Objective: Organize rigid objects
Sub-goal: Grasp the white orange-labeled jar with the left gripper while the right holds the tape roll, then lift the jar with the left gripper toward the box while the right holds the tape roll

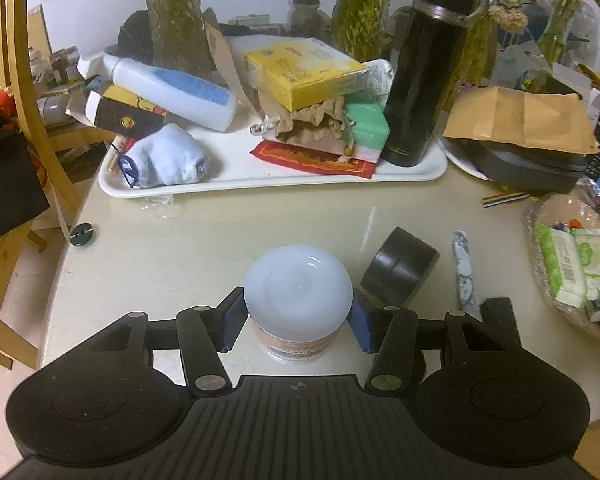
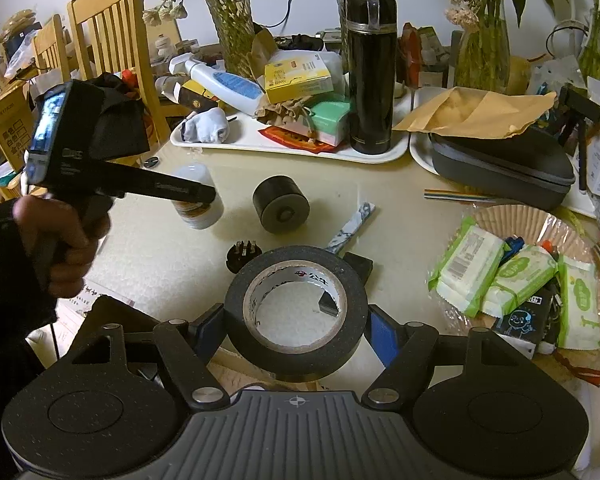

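Note:
A small jar with a white domed lid (image 1: 298,284) sits between the blue pads of my left gripper (image 1: 298,320), which is shut on its sides near the table's front. In the right wrist view a hand holds that left gripper (image 2: 204,194) on the jar (image 2: 198,208) at the left. My right gripper (image 2: 296,328) is shut on a black tape roll (image 2: 296,256), held flat above the table with a pad on each side. A black cylinder (image 2: 281,204) lies on its side between jar and tape.
A white tray (image 1: 260,184) at the back holds a tall black flask (image 1: 424,76), boxes, a white bottle and a sock. A basket of wipe packs (image 2: 512,276) stands at the right, a dark case (image 2: 500,168) behind it. A marbled strip (image 2: 352,228) and black plug (image 2: 244,254) lie nearby.

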A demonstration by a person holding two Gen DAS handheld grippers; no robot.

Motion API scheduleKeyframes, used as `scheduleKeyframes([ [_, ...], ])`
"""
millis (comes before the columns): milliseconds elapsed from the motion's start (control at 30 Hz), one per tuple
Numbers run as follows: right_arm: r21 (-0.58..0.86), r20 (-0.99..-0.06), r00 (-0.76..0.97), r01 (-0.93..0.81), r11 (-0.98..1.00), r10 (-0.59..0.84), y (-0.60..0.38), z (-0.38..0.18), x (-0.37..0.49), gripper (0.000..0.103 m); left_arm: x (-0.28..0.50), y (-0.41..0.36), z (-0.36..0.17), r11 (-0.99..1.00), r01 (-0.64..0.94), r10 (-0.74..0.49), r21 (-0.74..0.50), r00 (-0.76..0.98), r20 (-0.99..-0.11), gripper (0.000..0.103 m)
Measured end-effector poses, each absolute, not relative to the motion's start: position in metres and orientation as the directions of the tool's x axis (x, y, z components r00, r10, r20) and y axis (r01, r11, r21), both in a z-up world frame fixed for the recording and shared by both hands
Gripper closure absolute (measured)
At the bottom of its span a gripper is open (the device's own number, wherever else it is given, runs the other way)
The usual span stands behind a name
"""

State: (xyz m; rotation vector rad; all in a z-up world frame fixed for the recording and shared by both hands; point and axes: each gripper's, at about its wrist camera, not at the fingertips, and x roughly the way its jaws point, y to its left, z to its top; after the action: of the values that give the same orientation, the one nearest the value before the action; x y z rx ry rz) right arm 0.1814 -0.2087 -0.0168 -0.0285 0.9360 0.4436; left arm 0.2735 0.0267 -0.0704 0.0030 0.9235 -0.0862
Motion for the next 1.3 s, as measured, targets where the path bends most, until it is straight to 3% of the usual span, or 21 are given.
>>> scheduleKeyframes([
  [933, 0.148, -0.783, 0.515, -0.388, 0.909, 0.348, -0.206, -0.019, 0.179, 0.027, 0.178, 0.016, -0.003, 0.979, 0.196, -0.173, -0.062, 0.623, -0.763, 0.050],
  [1300, 0.149, -0.772, 0.526, -0.396, 0.906, 0.357, -0.206, -0.014, 0.168, 0.027, 0.138, 0.009, 0.000, 0.968, 0.245, -0.197, -0.058, 0.593, -0.781, 0.050],
])
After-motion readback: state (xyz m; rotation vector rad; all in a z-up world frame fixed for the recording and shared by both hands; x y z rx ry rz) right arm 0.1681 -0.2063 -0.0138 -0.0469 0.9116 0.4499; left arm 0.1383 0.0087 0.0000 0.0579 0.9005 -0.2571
